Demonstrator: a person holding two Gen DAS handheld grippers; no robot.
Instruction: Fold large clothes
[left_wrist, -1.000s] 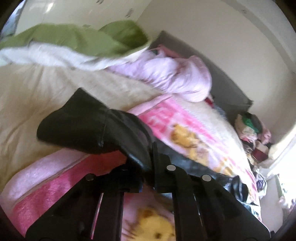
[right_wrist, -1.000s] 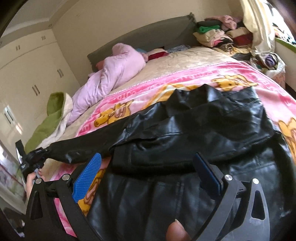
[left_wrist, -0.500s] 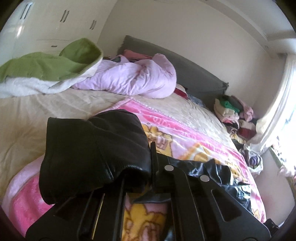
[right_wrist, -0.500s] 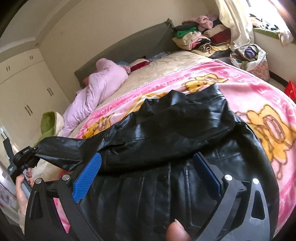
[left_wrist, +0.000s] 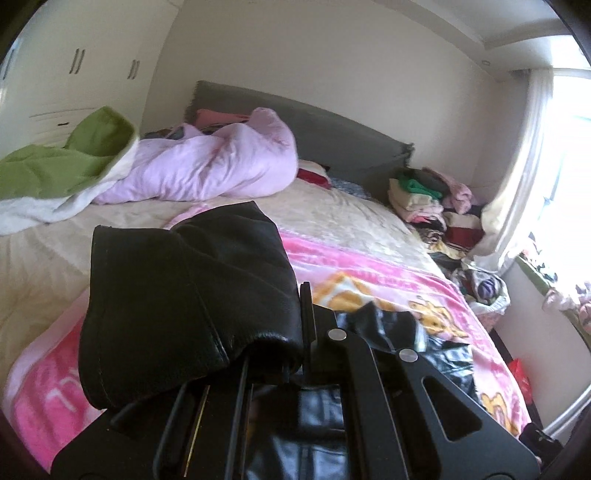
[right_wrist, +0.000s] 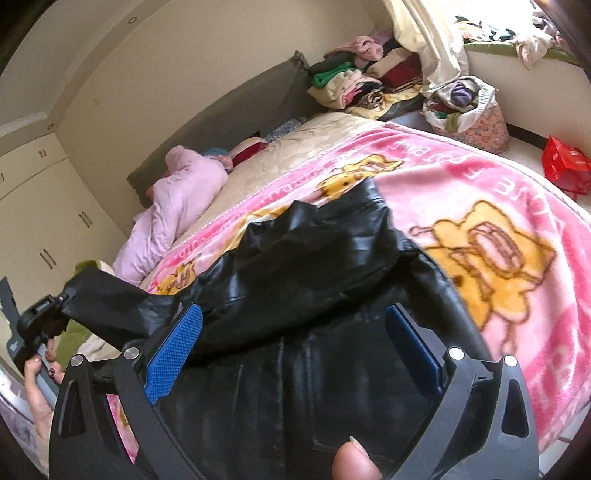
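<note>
A black leather jacket (right_wrist: 317, 302) lies on the pink cartoon blanket (right_wrist: 498, 206). My left gripper (left_wrist: 291, 354) is shut on the jacket's sleeve cuff (left_wrist: 184, 302), which drapes over its fingers and hides the left one. In the right wrist view the left gripper (right_wrist: 59, 306) holds the stretched sleeve (right_wrist: 110, 299) up at the far left. My right gripper (right_wrist: 295, 347) is open and empty just above the jacket's body, its blue pads (right_wrist: 173, 350) on either side.
A lilac quilt (left_wrist: 207, 166) and a green-and-white blanket (left_wrist: 62, 162) lie at the bed's head. Stacks of folded clothes (right_wrist: 362, 81) stand beside the grey headboard. A full cloth basket (right_wrist: 465, 110) and a red bag (right_wrist: 565, 166) are on the floor.
My left gripper has carried the sleeve cuff up and toward the jacket's body. My right gripper has moved closer over the jacket and stayed open.
</note>
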